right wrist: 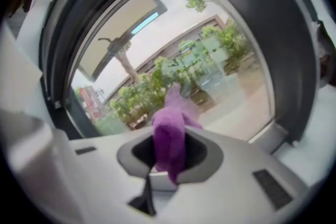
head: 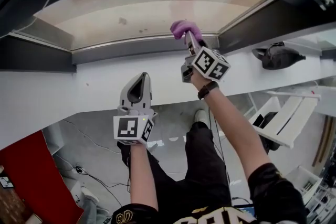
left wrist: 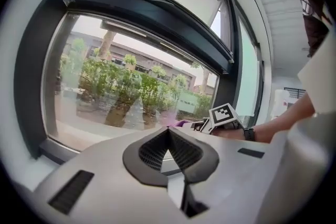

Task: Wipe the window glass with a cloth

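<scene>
Both jaws of the right hand-held gripper (head: pixel 189 41) pinch the cloth (head: pixel 181 28) low on the glass (head: pixel 142 8), likely mid-wipe, calling for pressed sweeps; the left hand-held gripper (left wrist: pixel 169 131) sits closed, empty.

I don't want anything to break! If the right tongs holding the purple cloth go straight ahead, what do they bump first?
Probably the window glass, and the purple cloth sticking out of the right tongs would touch it first.

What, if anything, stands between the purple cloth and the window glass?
Nothing visible. The right gripper is shut on the purple cloth, right up at the window glass near its lower edge; the left gripper sits aside, shut and empty.
</scene>
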Available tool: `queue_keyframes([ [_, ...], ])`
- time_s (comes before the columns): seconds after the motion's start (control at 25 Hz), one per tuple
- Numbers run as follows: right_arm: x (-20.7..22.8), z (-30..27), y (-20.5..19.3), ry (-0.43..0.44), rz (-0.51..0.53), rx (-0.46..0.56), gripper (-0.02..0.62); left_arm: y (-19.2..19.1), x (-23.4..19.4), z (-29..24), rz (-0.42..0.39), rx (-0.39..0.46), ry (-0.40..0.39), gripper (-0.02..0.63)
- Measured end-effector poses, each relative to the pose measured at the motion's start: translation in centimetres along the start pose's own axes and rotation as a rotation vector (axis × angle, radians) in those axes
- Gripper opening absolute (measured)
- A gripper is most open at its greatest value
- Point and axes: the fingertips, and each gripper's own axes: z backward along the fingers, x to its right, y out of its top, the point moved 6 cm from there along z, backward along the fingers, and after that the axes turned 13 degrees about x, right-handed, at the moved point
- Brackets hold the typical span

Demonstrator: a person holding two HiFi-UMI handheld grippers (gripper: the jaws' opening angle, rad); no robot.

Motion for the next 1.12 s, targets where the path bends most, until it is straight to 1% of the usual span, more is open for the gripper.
queue_keyframes([
  [0.12, -10.5, -3.0, -8.1, 0.186, -0.038, -0.102, 0.080, 2.6, -7.6, 4.4, -0.080, -0.018, 0.091, 0.015],
  [0.2, -17.6, -4.9, -13.4, 0.301, -0.044, -0.164, 0.081, 4.4, -12.4, 7.4, -0.096, -0.017, 0.146, 0.015],
  [0.28, -23.8, -6.9, -18.4, 0.376, -0.037, -0.219, 0.080, 5.9, -16.7, 10.1, -0.106, -0.015, 0.189, 0.015],
  [0.36, -28.9, -9.0, -23.2, 0.419, -0.025, -0.272, 0.080, 7.0, -20.5, 12.6, -0.119, -0.024, 0.223, 0.015],
  [0.48, -34.9, -11.6, -29.2, 0.459, 0.004, -0.329, 0.080, 8.4, -24.9, 15.7, -0.140, -0.029, 0.266, 0.015],
  [0.56, -37.2, -13.1, -32.0, 0.464, 0.001, -0.350, 0.080, 8.9, -26.8, 17.0, -0.152, -0.025, 0.289, 0.015],
  [0.6, -37.7, -13.7, -33.1, 0.453, -0.015, -0.358, 0.081, 9.0, -27.5, 17.3, -0.157, -0.024, 0.298, 0.015],
  [0.68, -37.3, -14.6, -33.8, 0.416, -0.054, -0.358, 0.080, 8.9, -28.2, 17.6, -0.161, -0.024, 0.311, 0.015],
  [0.72, -36.5, -14.7, -33.3, 0.402, -0.059, -0.349, 0.080, 8.7, -28.1, 17.5, -0.159, -0.025, 0.315, 0.015],
  [0.8, -33.7, -14.1, -31.1, 0.376, -0.029, -0.322, 0.080, 8.0, -27.0, 16.8, -0.142, -0.032, 0.313, 0.015],
  [0.84, -31.4, -13.5, -29.3, 0.350, -0.014, -0.303, 0.080, 7.5, -26.0, 16.2, -0.128, -0.037, 0.305, 0.015],
  [0.96, -21.8, -11.4, -22.2, 0.212, -0.032, -0.236, 0.080, 5.5, -20.7, 12.4, -0.064, -0.049, 0.242, 0.015],
  [1.12, -7.3, -7.1, -11.3, 0.058, -0.040, -0.149, 0.080, 2.3, -11.4, 5.7, 0.005, -0.049, 0.125, 0.015],
])
